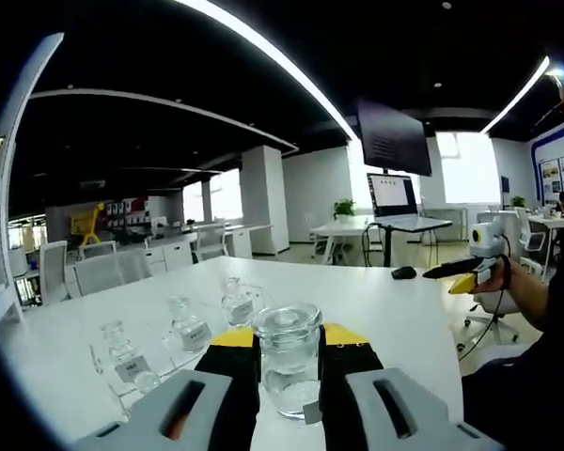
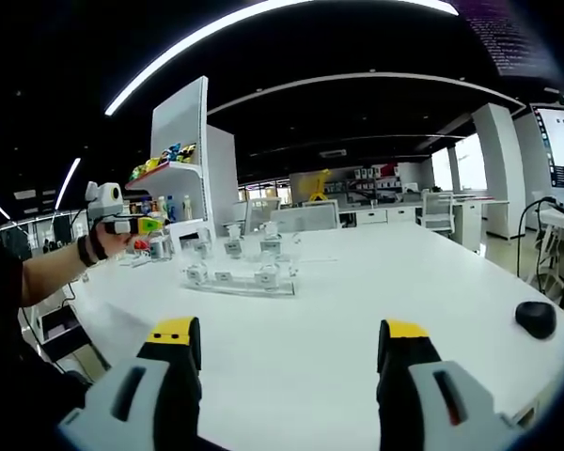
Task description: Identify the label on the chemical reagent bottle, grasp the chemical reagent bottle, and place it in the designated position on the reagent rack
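My left gripper (image 1: pixel 288 338) is shut on a clear glass reagent bottle (image 1: pixel 288 368) with a glass stopper, held upright just above the white table (image 1: pixel 385 310). To its left lies the clear reagent rack (image 1: pixel 160 349) with three labelled bottles in a row, the nearest (image 1: pixel 120 346). In the right gripper view the rack (image 2: pixel 237 274) sits mid-table, well beyond my right gripper (image 2: pixel 289 331), whose jaws are open and wide apart with nothing between them. A hand holds the left gripper (image 2: pixel 136 224) at the left, near the rack's end.
A black mouse (image 2: pixel 536 319) lies on the table's right side, also seen as the mouse (image 1: pixel 403 272). A white shelf unit (image 2: pixel 180 141) with colourful items stands behind the rack. A laptop (image 1: pixel 395 195) and office chairs are further off.
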